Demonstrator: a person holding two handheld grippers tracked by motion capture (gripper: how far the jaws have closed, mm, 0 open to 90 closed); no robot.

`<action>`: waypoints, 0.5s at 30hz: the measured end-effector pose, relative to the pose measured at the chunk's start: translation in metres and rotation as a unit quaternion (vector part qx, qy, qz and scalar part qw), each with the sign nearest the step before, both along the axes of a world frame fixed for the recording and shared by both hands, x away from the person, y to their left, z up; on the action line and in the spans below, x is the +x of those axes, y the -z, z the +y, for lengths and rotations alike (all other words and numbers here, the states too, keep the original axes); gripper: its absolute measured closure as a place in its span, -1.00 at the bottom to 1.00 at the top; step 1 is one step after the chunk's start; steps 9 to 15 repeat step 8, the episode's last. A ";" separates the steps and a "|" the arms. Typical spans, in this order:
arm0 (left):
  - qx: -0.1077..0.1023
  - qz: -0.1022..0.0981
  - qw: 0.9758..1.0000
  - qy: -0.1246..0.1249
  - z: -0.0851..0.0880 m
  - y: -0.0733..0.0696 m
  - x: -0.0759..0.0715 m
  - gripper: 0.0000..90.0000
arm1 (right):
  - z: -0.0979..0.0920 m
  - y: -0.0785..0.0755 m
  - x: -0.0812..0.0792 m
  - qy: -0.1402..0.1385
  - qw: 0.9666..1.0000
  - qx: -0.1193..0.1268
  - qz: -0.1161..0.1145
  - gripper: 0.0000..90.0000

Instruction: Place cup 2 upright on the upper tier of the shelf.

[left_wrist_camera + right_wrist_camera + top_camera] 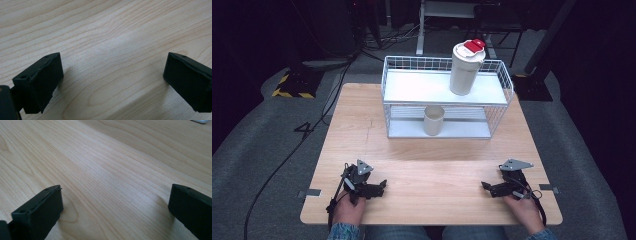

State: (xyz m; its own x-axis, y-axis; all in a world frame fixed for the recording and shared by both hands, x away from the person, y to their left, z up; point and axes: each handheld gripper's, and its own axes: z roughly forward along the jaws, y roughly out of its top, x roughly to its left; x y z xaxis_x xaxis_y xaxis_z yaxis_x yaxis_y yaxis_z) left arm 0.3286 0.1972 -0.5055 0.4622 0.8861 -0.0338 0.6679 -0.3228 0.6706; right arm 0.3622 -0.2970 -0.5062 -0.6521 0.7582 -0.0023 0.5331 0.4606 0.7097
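A: What's the room like?

B: Dark, grey floor, and I'm working over a pale wooden table [362, 125].

A: Your grippers?

B: My left gripper [383, 184] lies at seven o'clock, jaws spread wide, nothing between them. My right gripper [483, 185] at five o'clock, likewise apart and empty.

A: And farther out?

B: At twelve o'clock a white wire shelf [412, 87]; a cup [433, 120] stands on its lower level, a tall red-lidded tumbler [465, 68] on top.

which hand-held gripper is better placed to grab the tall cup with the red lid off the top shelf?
Right, probably. The tall cup stands on the right half of the rack's top shelf, on the right hand-held gripper's side; the left hand-held gripper would reach across. Both rest open on the table.
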 end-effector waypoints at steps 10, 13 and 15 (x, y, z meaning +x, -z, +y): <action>0.003 0.005 1.000 0.005 0.002 0.000 0.004 -0.99 | 0.000 0.000 0.000 0.000 1.000 0.000 0.000 -1.00; 0.003 0.005 1.000 0.005 0.002 0.000 0.004 -0.99 | 0.000 0.000 0.000 0.000 1.000 0.000 0.000 -1.00; 0.003 0.005 1.000 0.005 0.002 0.000 0.004 -0.99 | 0.000 0.000 0.000 0.000 1.000 0.000 0.000 -1.00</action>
